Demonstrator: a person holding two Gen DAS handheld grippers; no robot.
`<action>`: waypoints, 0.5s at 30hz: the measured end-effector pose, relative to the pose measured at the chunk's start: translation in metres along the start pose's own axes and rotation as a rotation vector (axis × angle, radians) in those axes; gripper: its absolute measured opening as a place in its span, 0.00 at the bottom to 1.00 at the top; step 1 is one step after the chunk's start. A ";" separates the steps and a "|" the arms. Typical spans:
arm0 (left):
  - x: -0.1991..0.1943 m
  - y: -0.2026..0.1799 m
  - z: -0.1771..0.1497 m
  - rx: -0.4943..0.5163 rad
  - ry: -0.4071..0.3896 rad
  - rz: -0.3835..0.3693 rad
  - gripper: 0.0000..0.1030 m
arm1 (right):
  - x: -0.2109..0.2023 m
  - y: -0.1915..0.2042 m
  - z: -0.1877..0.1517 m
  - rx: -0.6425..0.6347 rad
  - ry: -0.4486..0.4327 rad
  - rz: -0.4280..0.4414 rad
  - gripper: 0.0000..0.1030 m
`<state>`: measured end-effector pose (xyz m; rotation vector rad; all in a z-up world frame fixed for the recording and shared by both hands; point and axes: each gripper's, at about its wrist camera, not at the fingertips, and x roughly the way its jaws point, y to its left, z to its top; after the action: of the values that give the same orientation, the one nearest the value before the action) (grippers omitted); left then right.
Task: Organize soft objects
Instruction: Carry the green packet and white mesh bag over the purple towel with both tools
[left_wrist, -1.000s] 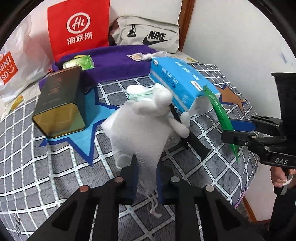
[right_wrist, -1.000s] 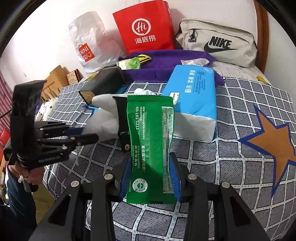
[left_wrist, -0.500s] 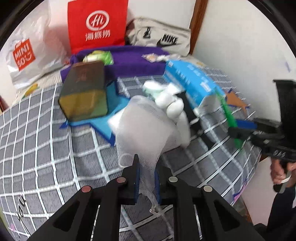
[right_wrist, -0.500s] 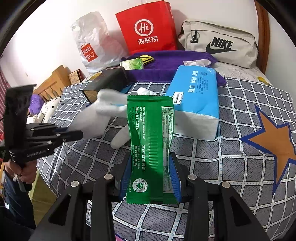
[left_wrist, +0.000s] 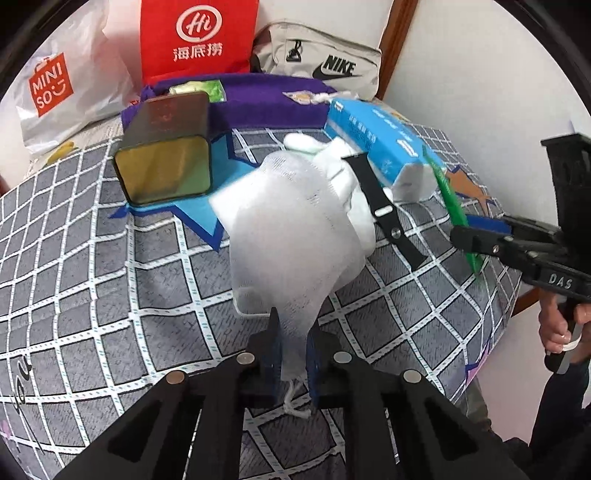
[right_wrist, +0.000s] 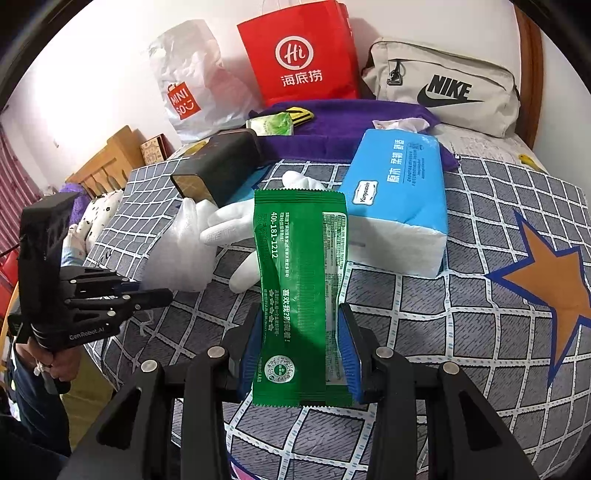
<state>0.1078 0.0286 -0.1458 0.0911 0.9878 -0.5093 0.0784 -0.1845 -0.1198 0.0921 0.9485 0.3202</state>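
Note:
My left gripper (left_wrist: 293, 354) is shut on the cuff of a white glove (left_wrist: 295, 229) and holds it up over the checked bedspread; it also shows in the right wrist view (right_wrist: 147, 293) with the glove (right_wrist: 184, 247) hanging from it. My right gripper (right_wrist: 299, 354) is shut on a green wet-wipe packet (right_wrist: 301, 291), held upright; in the left wrist view this gripper (left_wrist: 476, 236) holds the packet (left_wrist: 448, 199) edge-on at the right. A blue tissue pack (right_wrist: 400, 195) lies beyond the packet. A purple towel (right_wrist: 351, 129) lies at the back.
A dark gold tin box (left_wrist: 166, 155) lies left of the glove. A black watch strap (left_wrist: 384, 210) lies by the tissue pack. A red paper bag (right_wrist: 299, 55), a white Miniso bag (right_wrist: 184, 88) and a Nike pouch (right_wrist: 443, 88) stand against the wall. A light green packet (right_wrist: 271, 123) rests on the towel.
My left gripper has lifted the glove and swung it left, uncovering the black watch strap. My right gripper still holds the green packet, almost unmoved.

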 end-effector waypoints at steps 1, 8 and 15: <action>-0.004 0.001 0.001 -0.003 -0.009 0.001 0.09 | 0.000 0.000 0.000 0.001 0.001 -0.001 0.38; -0.034 0.006 0.008 -0.040 -0.081 -0.046 0.09 | -0.002 -0.002 -0.001 0.004 -0.004 -0.006 0.38; -0.024 0.000 0.014 -0.029 -0.036 -0.003 0.09 | -0.006 -0.004 0.001 0.010 -0.012 -0.006 0.38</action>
<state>0.1077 0.0335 -0.1186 0.0540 0.9598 -0.4978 0.0770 -0.1897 -0.1152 0.1001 0.9382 0.3090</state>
